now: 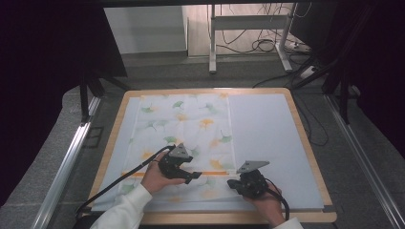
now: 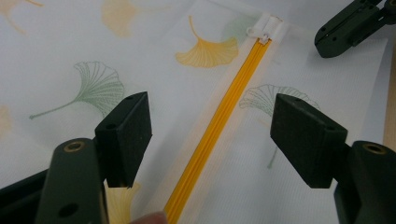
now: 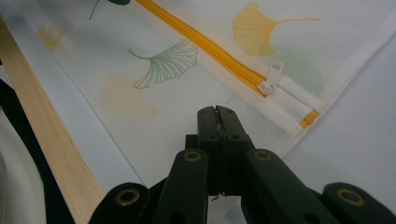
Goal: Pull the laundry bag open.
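Bag (image 1: 184,131): thin white cloth, fine ribbed mesh weave, matt, printed ginkgo leaves in yellow and green. Zip (image 2: 219,123): glossy orange plastic, ridged lengthwise; slider (image 3: 272,77) white plastic, smooth, slight sheen. Edge tape at lower right of the right gripper view: white woven cloth, coarser. Mat (image 1: 272,143): pale grey-blue, smooth, matt. Tabletop (image 1: 305,143) rim: light wood, visible grain, unvarnished look. Left hand-held gripper (image 2: 212,137) pads: black, matt, foam-like; arms matt dark plastic with brass-coloured metal rivets. Right hand-held gripper (image 3: 217,110): same finish.
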